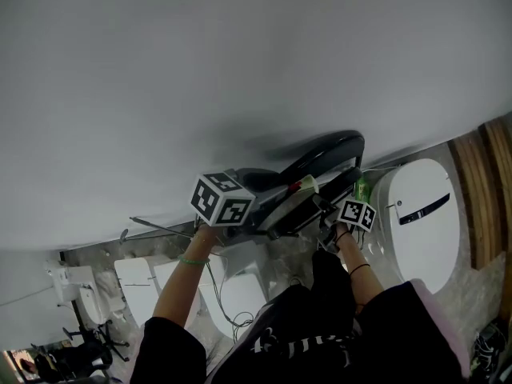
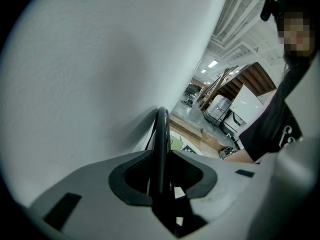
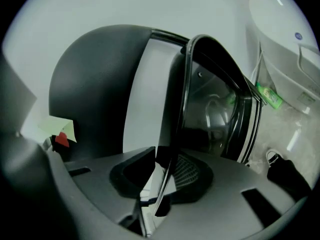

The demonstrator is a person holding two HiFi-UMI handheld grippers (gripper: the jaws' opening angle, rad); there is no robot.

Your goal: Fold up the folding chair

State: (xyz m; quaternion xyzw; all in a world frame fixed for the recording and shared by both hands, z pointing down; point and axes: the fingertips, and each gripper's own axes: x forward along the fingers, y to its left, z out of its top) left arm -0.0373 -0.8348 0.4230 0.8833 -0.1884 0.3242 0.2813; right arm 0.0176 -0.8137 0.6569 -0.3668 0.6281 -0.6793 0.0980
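**Q:** Where is the chair (image 1: 324, 152), and how does it run?

**A:** It stands close to the white wall (image 1: 240, 70), between the two grippers. In the head view its long axis runs from about 8 o'clock up to 2 o'clock, with the rounded black end at 2 o'clock. In the right gripper view, the dark back shell sits at 9 o'clock and the framed seat at 2 o'clock. A narrow wedge of wall shows between them.

**Q:** Gripper state?

**A:** The left gripper (image 2: 162, 176) is clamped on the chair's thin black rim tube (image 2: 161, 134), which rises towards 12 o'clock. The right gripper (image 3: 165, 176) is closed on a slim edge of the frame.

**Q:** Labels or writing?

**A:** A pale note (image 3: 60, 129) with a red patch sits on the back shell at 9 o'clock, and a green tag (image 3: 270, 96) at 3 o'clock. The print on both is too small to read. The white unit (image 1: 420, 214) at 3 o'clock in the head view carries a dark blue mark, also unreadable.

**Q:** Surface and room?

**A:** The floor (image 1: 472, 294) is pale and mottled like stone. Wood panelling (image 1: 488, 182) stands at the 3 o'clock edge, and more white units line the base of the wall at 7 o'clock.
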